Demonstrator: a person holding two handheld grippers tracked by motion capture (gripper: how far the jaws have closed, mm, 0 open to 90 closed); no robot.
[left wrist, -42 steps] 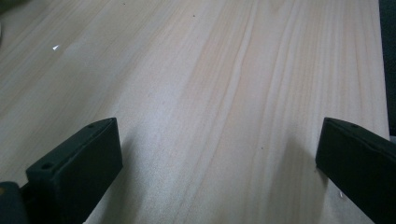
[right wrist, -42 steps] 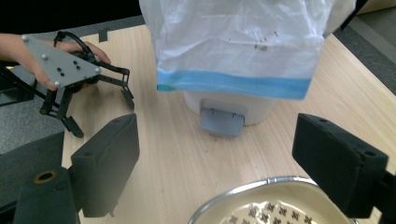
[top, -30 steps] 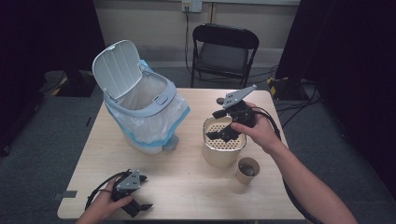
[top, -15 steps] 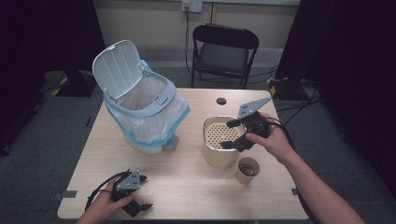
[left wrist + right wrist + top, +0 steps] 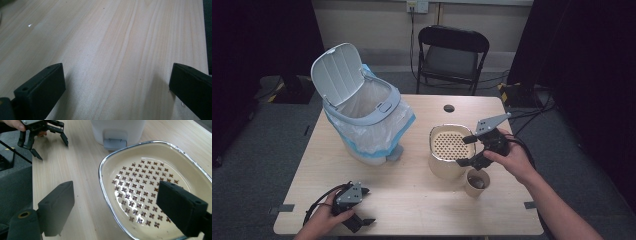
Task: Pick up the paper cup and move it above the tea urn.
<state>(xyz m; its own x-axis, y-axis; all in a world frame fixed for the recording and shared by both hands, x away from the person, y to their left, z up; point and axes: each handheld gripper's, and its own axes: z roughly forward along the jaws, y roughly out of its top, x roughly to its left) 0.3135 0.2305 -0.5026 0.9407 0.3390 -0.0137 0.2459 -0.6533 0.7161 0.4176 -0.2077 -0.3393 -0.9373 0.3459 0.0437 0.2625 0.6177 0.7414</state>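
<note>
A cream pot with a perforated insert (image 5: 447, 146) stands right of the table's middle; in the right gripper view the insert (image 5: 150, 180) glistens, with cross-shaped holes. My right gripper (image 5: 468, 151) hangs at the pot's right edge, open. In its own view my right gripper (image 5: 117, 208) straddles the metal rim, one jaw over the wood and one over the insert, touching neither. My left gripper (image 5: 369, 206) rests near the front left edge of the table (image 5: 412, 200), open. In the left gripper view my left gripper (image 5: 115, 90) has bare wood between its jaws.
A white pedal bin (image 5: 362, 115) with its lid up and a blue-edged liner stands at back left; its pedal (image 5: 114, 143) faces the pot. A small tan cup (image 5: 477, 183) sits just right of the pot's front. A black folding chair (image 5: 453, 55) stands behind the table.
My right gripper has moved from over the pot's far side to its right edge and come lower, jaws still apart. The left gripper has stayed where it was.
</note>
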